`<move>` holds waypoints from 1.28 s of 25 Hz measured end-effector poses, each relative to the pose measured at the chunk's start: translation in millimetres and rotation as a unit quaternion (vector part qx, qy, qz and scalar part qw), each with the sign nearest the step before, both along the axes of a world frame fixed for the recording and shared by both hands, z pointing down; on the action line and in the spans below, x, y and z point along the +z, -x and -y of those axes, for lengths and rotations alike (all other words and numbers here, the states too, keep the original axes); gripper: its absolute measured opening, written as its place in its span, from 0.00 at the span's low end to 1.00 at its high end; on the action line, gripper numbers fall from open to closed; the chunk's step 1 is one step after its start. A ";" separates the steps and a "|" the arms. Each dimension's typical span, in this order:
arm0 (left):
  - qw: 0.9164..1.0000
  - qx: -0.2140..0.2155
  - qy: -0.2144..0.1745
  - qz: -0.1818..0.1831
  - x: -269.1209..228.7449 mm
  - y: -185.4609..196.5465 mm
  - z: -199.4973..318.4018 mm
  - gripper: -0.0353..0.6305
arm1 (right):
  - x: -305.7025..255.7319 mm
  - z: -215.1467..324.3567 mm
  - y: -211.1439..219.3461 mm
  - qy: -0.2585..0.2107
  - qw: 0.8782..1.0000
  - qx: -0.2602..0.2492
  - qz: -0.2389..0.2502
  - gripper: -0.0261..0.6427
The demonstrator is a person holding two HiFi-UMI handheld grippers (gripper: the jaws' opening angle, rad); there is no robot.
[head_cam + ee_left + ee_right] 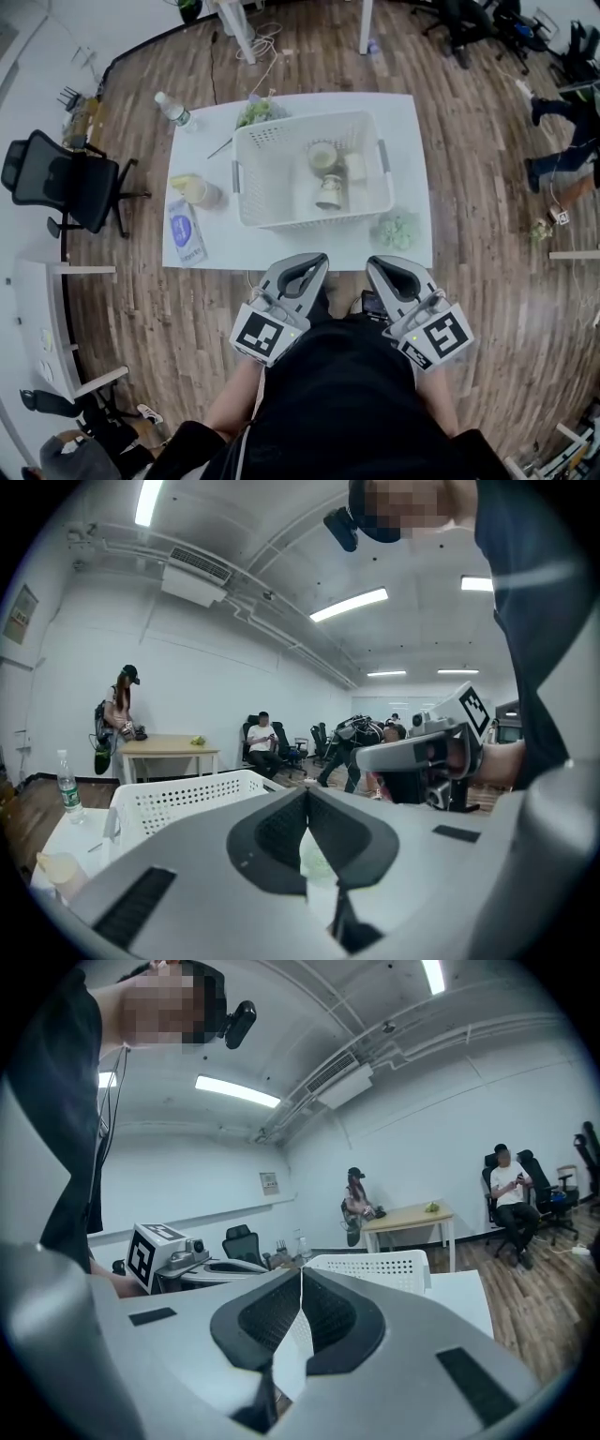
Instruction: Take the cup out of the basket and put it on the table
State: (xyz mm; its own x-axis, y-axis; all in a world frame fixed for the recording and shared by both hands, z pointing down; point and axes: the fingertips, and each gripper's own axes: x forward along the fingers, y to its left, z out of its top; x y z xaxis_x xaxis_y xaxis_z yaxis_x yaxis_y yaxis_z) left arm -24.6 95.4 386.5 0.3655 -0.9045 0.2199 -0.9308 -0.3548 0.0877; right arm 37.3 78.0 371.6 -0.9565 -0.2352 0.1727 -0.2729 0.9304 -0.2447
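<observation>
A white perforated basket (272, 178) stands in the middle of the white table (412, 141). Inside it, a cup (322, 156) sits mouth-up, a second cup-like container (330, 192) lies beside it, and a pale block (355, 167) rests to their right. My left gripper (315, 262) and right gripper (382, 265) hover side by side at the table's near edge, close to my body, both shut and holding nothing. In the left gripper view the jaws meet at the left gripper (307, 795), with the basket (178, 799) beyond. The right gripper (301, 1275) shows the same, basket (375, 1267) ahead.
On the table's left lie a water bottle (172, 110), a cup with something yellow (197, 190) and a carton (186, 232). Green items sit behind the basket (255, 112) and at the front right (397, 228). A black office chair (56, 178) stands left of the table. People are in the background.
</observation>
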 end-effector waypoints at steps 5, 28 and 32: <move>0.998 0.013 0.011 0.063 8.3 47.8 24.7 0.07 | -3.8 19.9 34.8 -0.002 0.999 0.033 -0.001 0.08; 0.908 0.189 0.105 0.359 86.6 93.6 167.8 0.20 | -3.3 54.5 37.2 0.014 0.992 0.126 -0.017 0.08; 0.872 0.232 0.145 0.406 126.8 88.4 182.8 0.24 | -1.5 65.5 25.5 0.020 0.990 0.138 -0.017 0.08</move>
State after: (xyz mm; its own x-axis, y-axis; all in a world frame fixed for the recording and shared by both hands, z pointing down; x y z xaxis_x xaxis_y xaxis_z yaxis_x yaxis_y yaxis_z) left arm -113.0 -87.4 513.3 0.2939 -0.5651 0.7709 -0.4901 -0.7816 -0.3860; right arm 11.9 12.6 370.1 -0.8503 -0.4786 0.2187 -0.5239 0.8091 -0.2661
